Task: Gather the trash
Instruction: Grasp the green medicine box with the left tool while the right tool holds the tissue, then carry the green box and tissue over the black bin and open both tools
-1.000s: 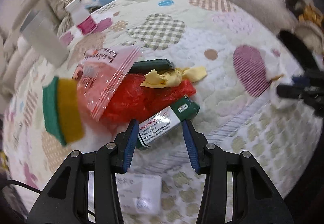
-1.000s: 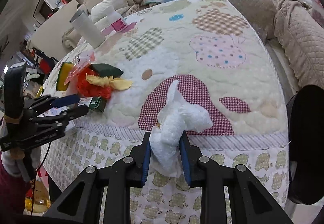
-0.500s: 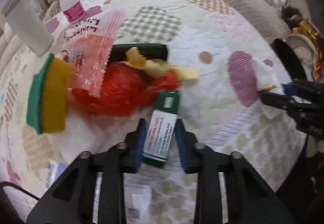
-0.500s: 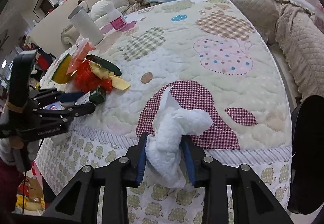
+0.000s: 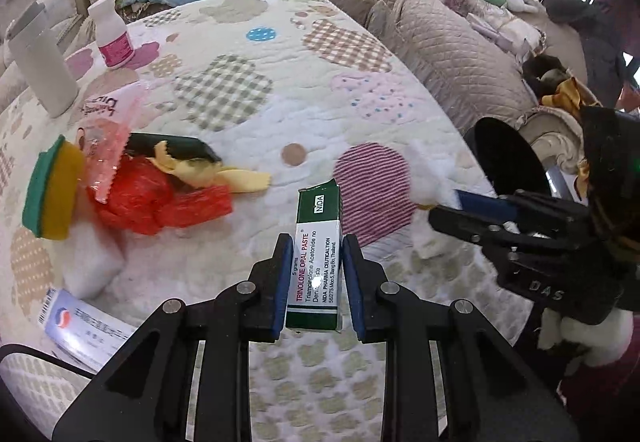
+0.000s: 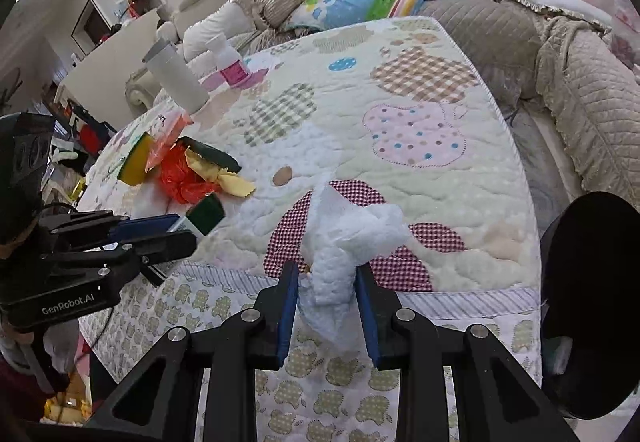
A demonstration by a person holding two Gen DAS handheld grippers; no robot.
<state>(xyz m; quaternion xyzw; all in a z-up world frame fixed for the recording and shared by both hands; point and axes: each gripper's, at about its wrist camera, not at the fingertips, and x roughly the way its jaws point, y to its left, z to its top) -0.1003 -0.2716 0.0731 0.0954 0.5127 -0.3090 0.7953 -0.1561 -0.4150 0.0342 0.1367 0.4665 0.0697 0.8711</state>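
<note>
Left gripper (image 5: 314, 262) clamping green box (image 5: 318, 242), right gripper (image 6: 326, 292) pinching apparently crumpled tissue (image 6: 344, 238)

Bright, even indoor light; strong fisheye bending, dark corners, slight edge blur.

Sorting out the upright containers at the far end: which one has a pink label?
The small white bottle with the pink label; the taller cylinder beside it is plain white, with no label showing.

Green-white paste box (image 5: 316, 254) lifted; crumpled white tissue (image 6: 344, 238) — clamped.
</note>
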